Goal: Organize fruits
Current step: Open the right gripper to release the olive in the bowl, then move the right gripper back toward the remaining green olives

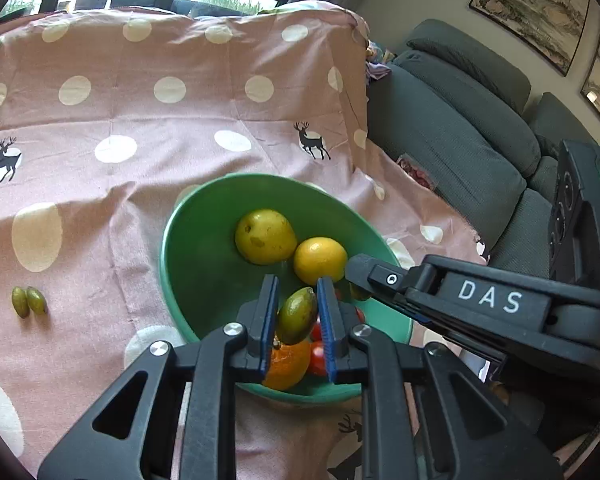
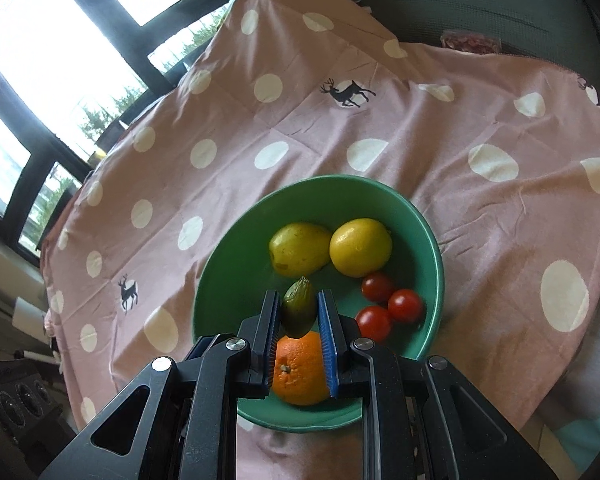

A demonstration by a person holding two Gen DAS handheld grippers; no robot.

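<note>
A green bowl sits on a pink cloth printed with pale dots and dark deer; both grippers hang over its near side, each clamped on a small green olive-like fruit. The left gripper has its blue pads narrow against a green fruit that stands tilted between them, above the bowl's contents; the right gripper likewise pinches its own fruit upright, tip upward, just over an orange at the bowl's near edge. In the left view the right gripper reaches in from the right, its black body marked DAS, its tip just beside the lemon; what it holds is hidden from that side. Inside the bowl lie a yellow pear-like fruit and the lemon, touching each other toward the far side; three cherry tomatoes cluster on the right, near one another; the orange lies nearest the cameras, partly behind the pads. On the cloth well left of the bowl two more small green fruits lie side by side, touching. A grey sofa stands beyond the cloth's right edge, with framed pictures on the wall above and dark-framed windows behind the table.
</note>
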